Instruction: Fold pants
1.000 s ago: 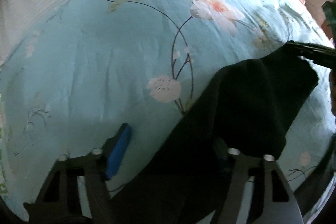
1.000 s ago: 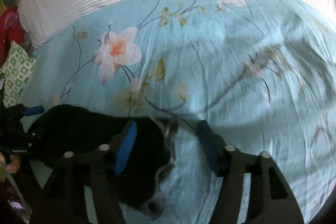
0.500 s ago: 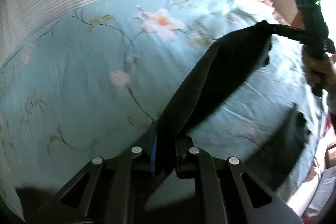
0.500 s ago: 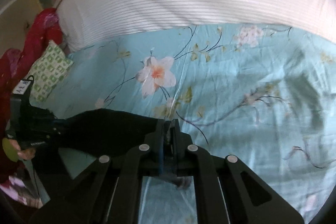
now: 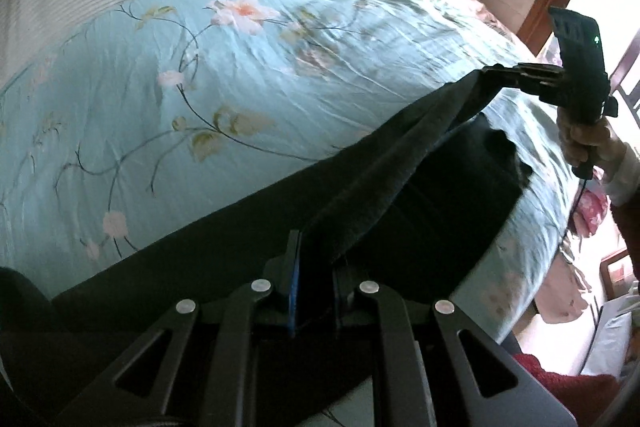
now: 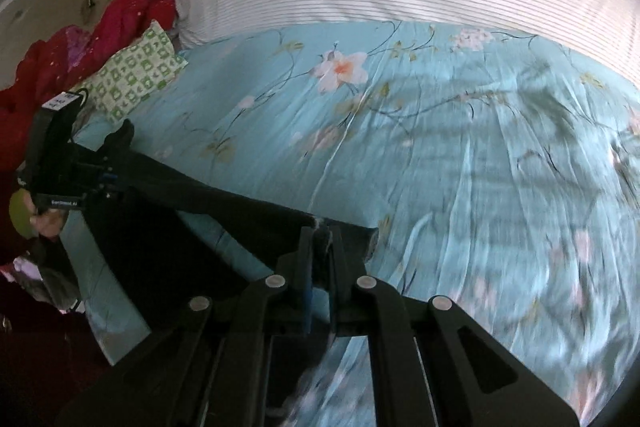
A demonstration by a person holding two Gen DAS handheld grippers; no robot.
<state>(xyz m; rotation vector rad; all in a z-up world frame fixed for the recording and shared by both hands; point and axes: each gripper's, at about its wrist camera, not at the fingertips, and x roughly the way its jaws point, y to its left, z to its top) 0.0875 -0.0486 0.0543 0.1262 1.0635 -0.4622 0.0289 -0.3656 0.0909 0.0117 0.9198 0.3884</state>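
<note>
Lifted since earlier, black pants (image 5: 360, 211) hide both grippers' clamped fingertips.

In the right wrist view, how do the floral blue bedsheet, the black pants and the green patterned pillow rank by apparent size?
Largest to smallest:
1. floral blue bedsheet
2. black pants, though nearness to the camera enlarges them
3. green patterned pillow

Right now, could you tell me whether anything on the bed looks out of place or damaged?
Nothing stands out. The black pants hang taut between the left gripper and right gripper, both shut on the fabric, over the floral sheet.
</note>
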